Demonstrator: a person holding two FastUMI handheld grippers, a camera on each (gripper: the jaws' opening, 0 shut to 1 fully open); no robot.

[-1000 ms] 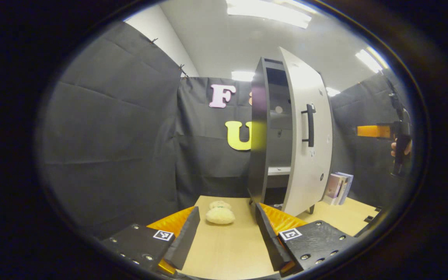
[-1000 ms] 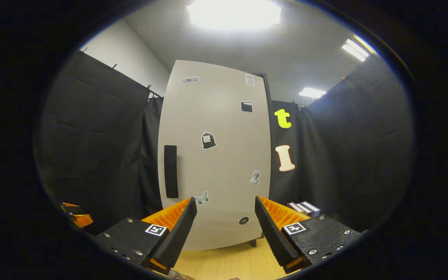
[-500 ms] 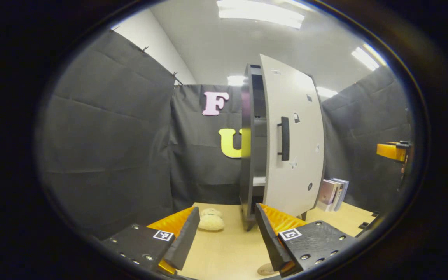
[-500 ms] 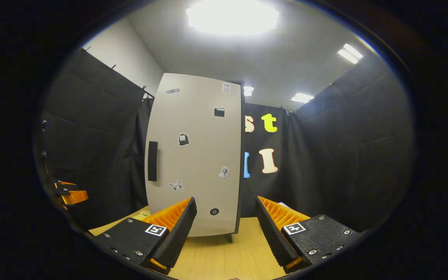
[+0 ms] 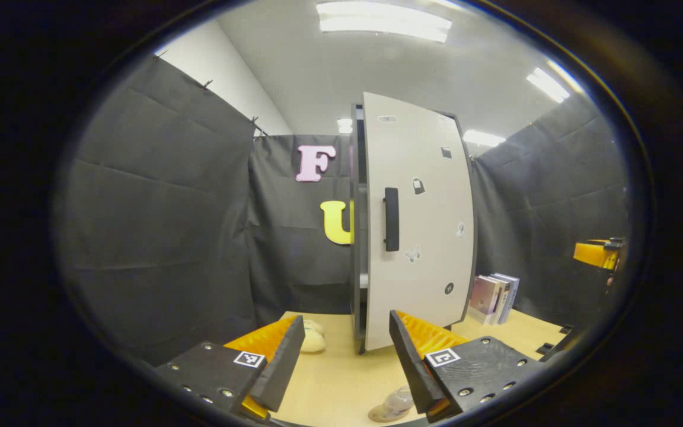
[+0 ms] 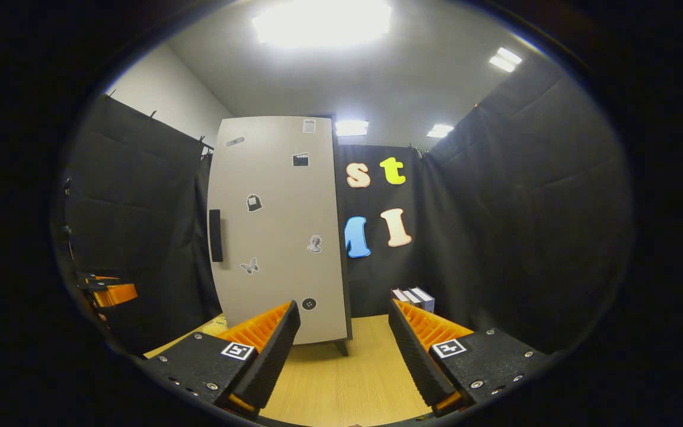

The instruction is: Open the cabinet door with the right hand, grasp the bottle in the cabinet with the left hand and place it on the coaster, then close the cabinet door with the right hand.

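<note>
Both sets of tongs are hanging spread and empty over the wooden tabletop (image 6: pixel 341 385), facing a tall cabinet whose pale door (image 5: pixel 415 225) is standing almost shut.

From the left gripper view, the left tongs (image 5: pixel 346 359) are pointing at the door's handle side: a narrow dark slit is showing beside the black handle (image 5: pixel 391 219), with the edge of a shelf (image 5: pixel 363 280) just visible inside, though nothing resting on it can be made out. The bottle (image 5: pixel 398 400) is sitting on a round coaster (image 5: pixel 380 415) on the tabletop, low between the fingers and close to the right-hand finger (image 5: pixel 412 362), partly hidden by it. A cream plush toy (image 5: pixel 312 338) is lying beyond the left-hand finger, just beside the cabinet's foot. A few books (image 5: pixel 492 296) are standing upright to the right of the cabinet, and the other gripper (image 5: pixel 596 254) is peeking in at the far right edge.

From the right gripper view, the right tongs (image 6: pixel 344 356) are facing the door (image 6: pixel 276 231) more squarely, its stickers scattered across the front and its handle (image 6: pixel 216 235) toward the left. The books (image 6: pixel 415 296) are showing just above the right-hand finger. The other gripper (image 6: pixel 110 292) is hovering at the far left, well apart from the door.
</note>
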